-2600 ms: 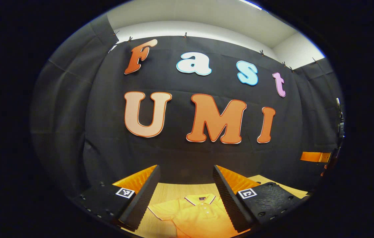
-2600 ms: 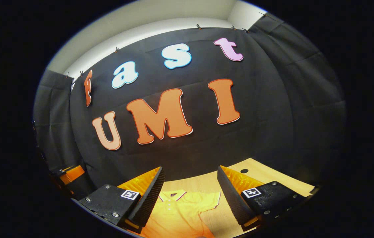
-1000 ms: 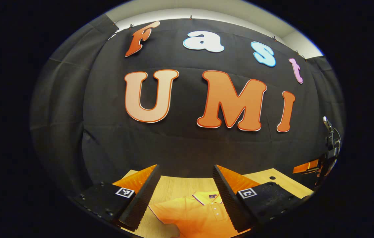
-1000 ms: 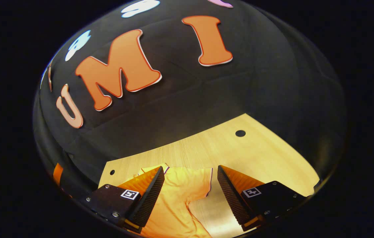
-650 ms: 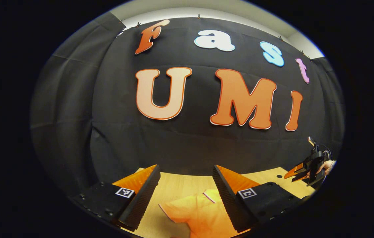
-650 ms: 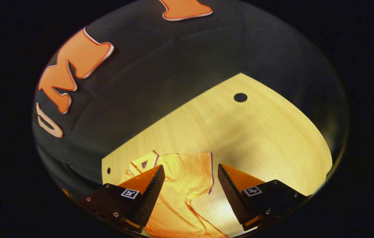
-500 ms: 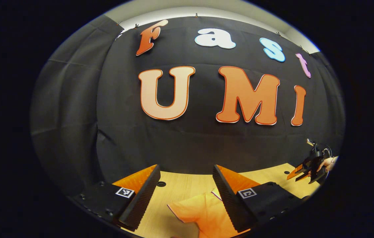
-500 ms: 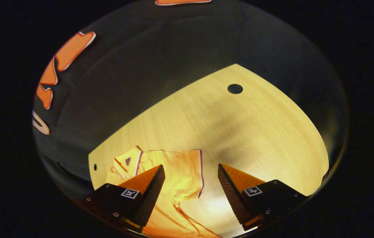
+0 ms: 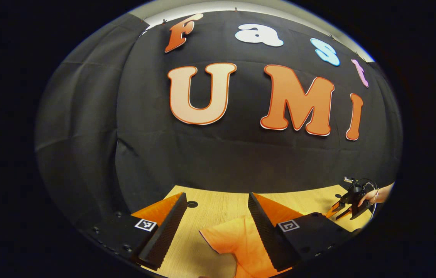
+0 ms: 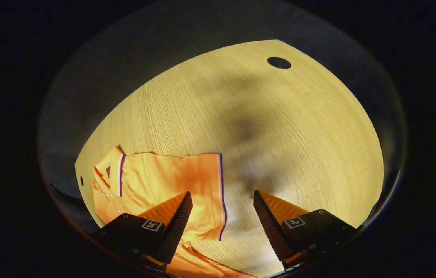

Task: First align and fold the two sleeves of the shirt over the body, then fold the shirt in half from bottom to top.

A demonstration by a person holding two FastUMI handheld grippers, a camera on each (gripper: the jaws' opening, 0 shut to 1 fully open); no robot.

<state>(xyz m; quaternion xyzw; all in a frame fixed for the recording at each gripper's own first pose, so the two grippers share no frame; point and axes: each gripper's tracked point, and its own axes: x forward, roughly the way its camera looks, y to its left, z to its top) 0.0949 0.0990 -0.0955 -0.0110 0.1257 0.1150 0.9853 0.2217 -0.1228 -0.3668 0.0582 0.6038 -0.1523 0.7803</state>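
Nothing folded yet, I judge: my right gripper [image 10: 220, 216] has jaws apart above the orange polo shirt's [image 10: 156, 181] flat sleeve; left gripper [image 9: 214, 227] jaws apart too.

We see a pale wooden table [image 10: 264, 127] with round holes [image 10: 279, 62]. Black cloth [image 9: 87, 127] walls it in. A pale ceiling strip [image 9: 210, 4] shows above.
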